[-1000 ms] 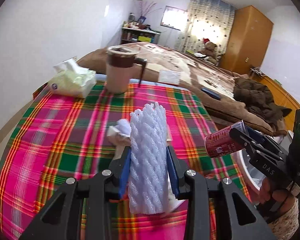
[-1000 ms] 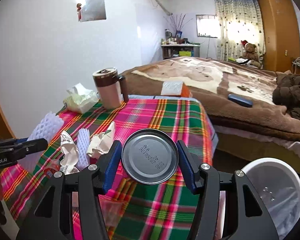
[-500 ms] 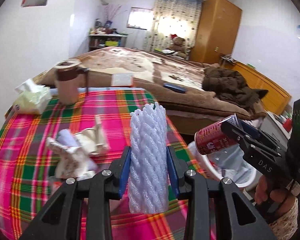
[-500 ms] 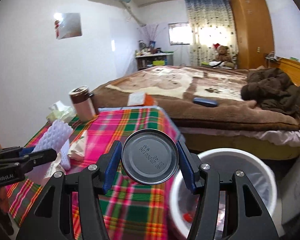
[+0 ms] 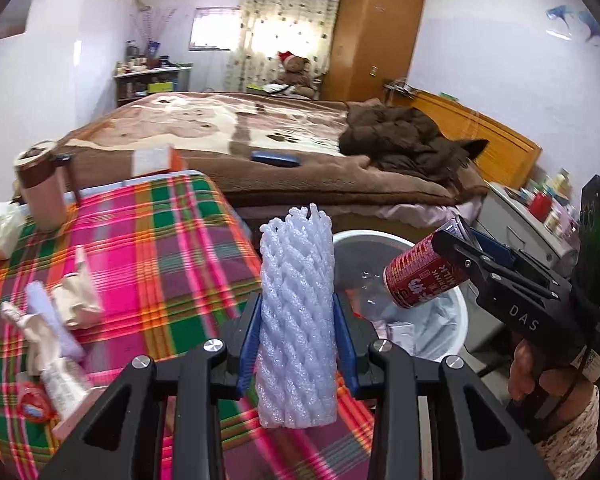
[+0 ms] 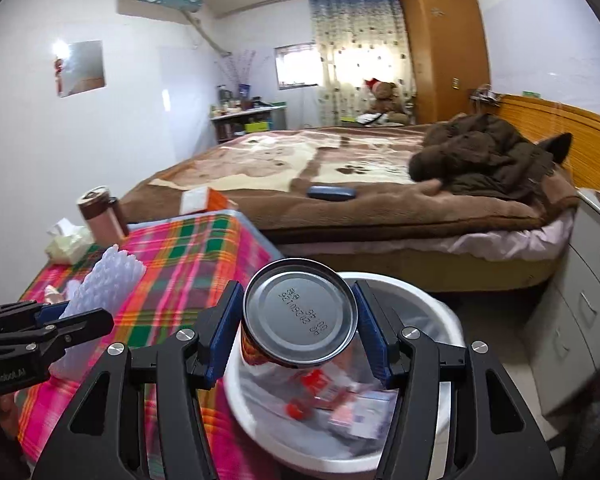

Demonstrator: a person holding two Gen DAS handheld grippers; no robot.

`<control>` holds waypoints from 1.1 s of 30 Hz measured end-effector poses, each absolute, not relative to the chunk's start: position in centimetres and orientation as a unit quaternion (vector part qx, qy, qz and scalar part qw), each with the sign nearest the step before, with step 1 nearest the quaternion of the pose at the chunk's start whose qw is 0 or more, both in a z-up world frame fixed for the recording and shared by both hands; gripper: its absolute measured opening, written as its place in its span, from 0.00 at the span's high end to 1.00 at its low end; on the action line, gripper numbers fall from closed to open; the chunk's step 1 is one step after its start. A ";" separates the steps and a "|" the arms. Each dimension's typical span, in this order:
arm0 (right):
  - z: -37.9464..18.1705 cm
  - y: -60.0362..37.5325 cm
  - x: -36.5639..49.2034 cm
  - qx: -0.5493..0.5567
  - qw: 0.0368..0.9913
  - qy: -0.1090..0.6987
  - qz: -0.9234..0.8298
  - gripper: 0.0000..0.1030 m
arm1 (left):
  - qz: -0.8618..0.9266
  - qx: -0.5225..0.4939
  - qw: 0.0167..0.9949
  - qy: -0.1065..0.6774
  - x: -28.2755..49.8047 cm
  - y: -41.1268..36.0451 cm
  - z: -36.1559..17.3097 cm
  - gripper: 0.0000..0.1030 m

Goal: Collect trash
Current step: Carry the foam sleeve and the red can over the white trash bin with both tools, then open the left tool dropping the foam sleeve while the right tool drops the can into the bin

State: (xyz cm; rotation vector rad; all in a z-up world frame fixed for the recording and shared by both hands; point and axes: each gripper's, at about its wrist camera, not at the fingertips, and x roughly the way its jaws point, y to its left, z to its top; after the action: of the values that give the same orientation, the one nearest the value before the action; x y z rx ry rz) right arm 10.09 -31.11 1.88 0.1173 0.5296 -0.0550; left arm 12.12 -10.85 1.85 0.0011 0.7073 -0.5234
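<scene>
Both grippers had swung from the plaid table (image 5: 148,240) toward the white bin (image 6: 440,312). The right gripper (image 6: 300,320), clamped on the red can (image 6: 300,316), hung over it; the left gripper (image 5: 296,336) squeezed the foam net sleeve (image 5: 298,308) near the table's edge. Dropping looked imminent.

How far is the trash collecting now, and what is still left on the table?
Done: some wrappers already lie in the white bin. In hand: the right gripper holds a red can over the bin, and the left gripper holds a foam net by the table edge. Left: crumpled papers and a small red wrapper on the plaid cloth.
</scene>
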 end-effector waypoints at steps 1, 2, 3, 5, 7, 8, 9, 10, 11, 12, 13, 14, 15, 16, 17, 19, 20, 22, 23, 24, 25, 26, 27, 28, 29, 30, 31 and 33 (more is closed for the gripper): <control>1.8 -31.5 10.1 0.059 0.962 0.265 -0.033 0.45 | -0.260 0.002 0.902 0.345 12.2 -11.5 1.7 0.65; 1.6 -32.0 10.1 0.060 0.961 0.269 -0.041 0.45 | -0.270 0.003 0.897 0.349 12.3 -12.2 1.5 0.65; 1.5 -32.4 10.1 0.062 0.959 0.271 -0.048 0.45 | -0.278 0.004 0.894 0.353 12.3 -13.0 1.3 0.65; 1.1 -33.2 10.1 0.063 0.957 0.278 -0.059 0.45 | -0.286 0.009 0.888 0.359 12.3 -14.3 0.9 0.65; 0.8 -33.9 9.9 0.063 0.954 0.283 -0.072 0.45 | -0.295 0.013 0.883 0.365 12.4 -15.7 0.5 0.65; 0.7 -34.2 9.8 0.064 0.953 0.286 -0.074 0.45 | -0.301 0.015 0.879 0.368 12.4 -16.3 0.3 0.65; 0.5 -34.6 9.8 0.067 0.952 0.289 -0.077 0.45 | -0.305 0.018 0.878 0.370 12.4 -16.8 0.1 0.65; 0.3 -34.9 9.8 0.068 0.950 0.292 -0.081 0.45 | -0.306 0.020 0.876 0.373 12.5 -17.4 -0.1 0.65; 0.0 -35.2 10.0 0.068 0.948 0.298 -0.085 0.45 | -0.309 0.023 0.873 0.376 12.6 -18.0 -0.3 0.65; -0.1 -35.4 9.9 0.068 0.947 0.301 -0.087 0.45 | -0.312 0.026 0.870 0.380 12.8 -18.5 -0.6 0.65; -0.3 -35.7 10.1 0.069 0.946 0.305 -0.088 0.45 | -0.312 0.028 0.869 0.383 12.9 -18.9 -0.7 0.65; -0.5 -35.8 10.3 0.068 0.944 0.310 -0.088 0.45 | -0.315 0.032 0.866 0.387 13.0 -19.5 -1.0 0.65; -0.7 -35.9 10.3 0.066 0.943 0.316 -0.086 0.45 | -0.316 0.034 0.865 0.388 13.0 -19.8 -1.1 0.65; -0.9 -36.0 10.5 0.065 0.941 0.321 -0.084 0.45 | -0.314 0.037 0.865 0.390 13.0 -20.3 -1.3 0.65; -1.1 -36.1 10.6 0.062 0.940 0.326 -0.083 0.45 | -0.316 0.039 0.863 0.391 13.0 -20.7 -1.4 0.65; -1.4 -36.1 10.8 0.058 0.937 0.334 -0.083 0.45 | -0.318 0.043 0.861 0.395 13.1 -21.2 -1.6 0.65; -1.5 -36.2 10.8 0.056 0.936 0.338 -0.084 0.45 | -0.319 0.043 0.860 0.396 13.2 -21.3 -1.6 0.65; -1.7 -36.4 10.9 0.054 0.934 0.342 -0.087 0.45 | -0.315 0.040 0.860 0.399 13.3 -21.3 -1.6 0.64; -1.7 -36.4 10.9 0.053 0.934 0.343 -0.087 0.45 | -0.315 0.038 0.861 0.398 13.3 -21.2 -1.6 0.63; -1.7 -36.5 10.9 0.052 0.934 0.342 -0.088 0.45 | -0.315 0.036 0.861 0.397 13.4 -21.2 -1.6 0.58; -1.7 -36.5 10.9 0.048 0.935 0.339 -0.090 0.45 | -0.315 0.035 0.861 0.398 13.4 -21.2 -1.6 0.50; -1.5 -36.4 10.8 0.046 0.937 0.334 -0.093 0.44 | -0.314 0.035 0.862 0.397 13.4 -21.2 -1.6 0.45; -1.4 -36.4 10.7 0.047 0.938 0.331 -0.094 0.41 | -0.312 0.032 0.863 0.396 13.5 -20.9 -1.6 0.39; -1.2 -36.6 10.6 0.051 0.939 0.328 -0.090 0.39 | -0.311 0.027 0.864 0.395 13.6 -20.8 -1.4 0.39; -1.0 -36.6 10.5 0.053 0.939 0.327 -0.089 0.36 | -0.313 0.023 0.864 0.393 13.5 -20.6 -1.3 0.39; -1.0 -36.6 10.6 0.053 0.939 0.327 -0.090 0.36 | -0.314 0.022 0.865 0.391 13.5 -20.5 -1.2 0.36; -0.9 -36.5 10.5 0.054 0.939 0.327 -0.092 0.36 | -0.312 0.024 0.866 0.389 13.4 -20.4 -1.1 0.33; -0.8 -36.4 10.4 0.055 0.939 0.326 -0.093 0.36 | -0.309 0.025 0.868 0.388 13.4 -20.1 -1.0 0.31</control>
State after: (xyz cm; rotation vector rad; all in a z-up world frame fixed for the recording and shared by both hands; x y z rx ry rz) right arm 10.38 -36.43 -0.78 0.1128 0.6660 -0.1889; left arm 13.36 -20.09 -0.98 0.0531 0.8111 -0.6464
